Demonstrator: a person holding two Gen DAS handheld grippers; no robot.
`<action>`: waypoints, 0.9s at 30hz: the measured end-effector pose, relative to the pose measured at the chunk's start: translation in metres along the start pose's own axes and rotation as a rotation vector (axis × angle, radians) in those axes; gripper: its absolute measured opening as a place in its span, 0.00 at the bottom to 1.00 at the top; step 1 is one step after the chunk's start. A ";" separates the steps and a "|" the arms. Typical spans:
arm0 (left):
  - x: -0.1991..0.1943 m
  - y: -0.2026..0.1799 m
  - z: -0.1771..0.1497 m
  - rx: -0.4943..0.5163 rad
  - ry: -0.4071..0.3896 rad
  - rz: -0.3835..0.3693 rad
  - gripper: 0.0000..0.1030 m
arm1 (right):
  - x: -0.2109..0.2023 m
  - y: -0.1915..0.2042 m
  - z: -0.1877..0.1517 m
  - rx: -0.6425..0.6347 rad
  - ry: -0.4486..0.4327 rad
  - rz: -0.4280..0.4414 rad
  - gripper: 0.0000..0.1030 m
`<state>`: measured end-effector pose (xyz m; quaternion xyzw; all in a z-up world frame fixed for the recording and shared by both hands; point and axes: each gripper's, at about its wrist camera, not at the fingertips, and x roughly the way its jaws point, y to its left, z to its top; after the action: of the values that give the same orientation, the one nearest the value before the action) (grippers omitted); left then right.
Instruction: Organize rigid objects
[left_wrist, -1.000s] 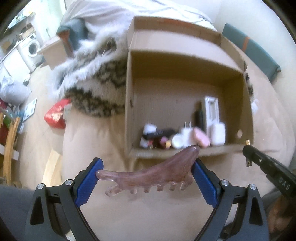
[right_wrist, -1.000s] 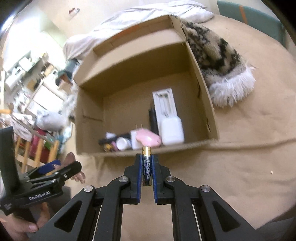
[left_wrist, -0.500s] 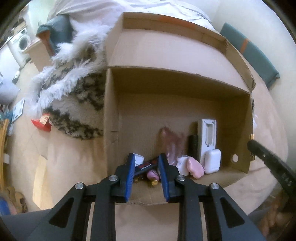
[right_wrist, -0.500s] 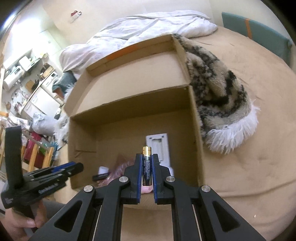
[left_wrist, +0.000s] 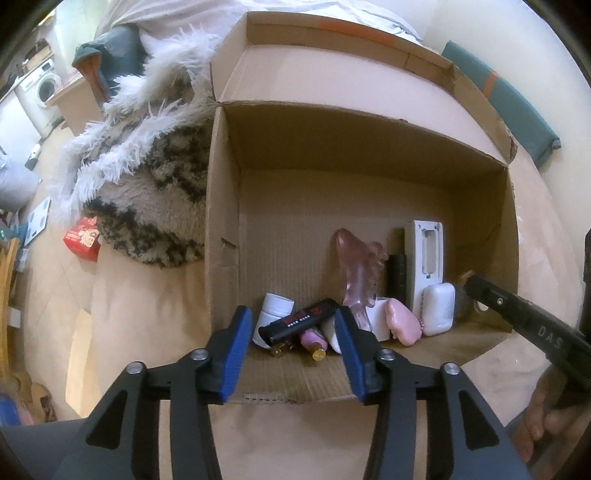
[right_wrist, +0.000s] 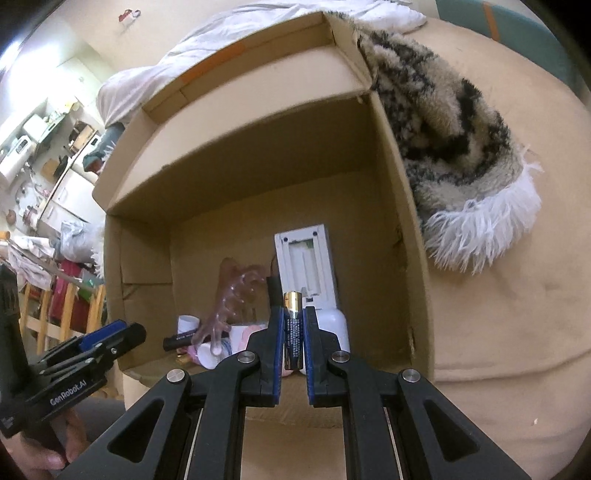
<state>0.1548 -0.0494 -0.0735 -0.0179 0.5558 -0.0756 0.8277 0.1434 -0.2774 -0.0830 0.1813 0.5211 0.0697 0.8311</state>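
One open brown cardboard box (left_wrist: 225, 206) sits on a tan bed cover (right_wrist: 498, 288), its flaps raised, with one shaggy cream-and-black fur throw (right_wrist: 443, 122) lying against its outer wall.

The left gripper (left_wrist: 291, 334) hangs over the near edge of the box. Its two blue-padded jaws are partly apart and opening, and nothing is clamped between them; the things seen in the gap lie on the box floor below.

The right gripper (right_wrist: 293, 341) has its jaws pinched narrowly on one black-and-gold cylindrical battery (right_wrist: 293, 326), held upright with the gold end up, above the near edge of the box.

The items in the box cluster along the near wall and right side. One translucent pink plastic comb with stubby teeth (left_wrist: 356, 269) leans upright near the middle of the cluster. To its right stand one dark slim cylinder (left_wrist: 396, 275) and one white rectangular device with an open recess (left_wrist: 424, 258), side by side. In front of these lie one white rounded case (left_wrist: 437, 308) and one pink rounded case (left_wrist: 402, 326), touching each other. To the left there is one white bottle with a cap (left_wrist: 275, 310), and one black bar with red-and-white print (left_wrist: 299, 321) rests across the heap. One small pink tube with a gold cap (left_wrist: 314, 341) lies beneath it.

Outside the box, on the left, one red packet (left_wrist: 82, 238) lies by the throw.
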 end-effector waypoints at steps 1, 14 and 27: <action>0.000 0.000 0.000 -0.003 -0.001 0.002 0.47 | 0.001 0.001 0.001 0.004 0.001 0.002 0.11; -0.007 -0.005 -0.003 0.039 -0.025 0.029 0.58 | -0.009 0.009 0.001 -0.003 -0.049 0.000 0.76; -0.006 -0.009 -0.011 0.045 0.005 -0.004 0.74 | -0.021 0.016 0.002 -0.022 -0.105 -0.006 1.00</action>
<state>0.1410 -0.0568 -0.0712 -0.0003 0.5559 -0.0900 0.8264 0.1373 -0.2695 -0.0590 0.1740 0.4765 0.0634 0.8594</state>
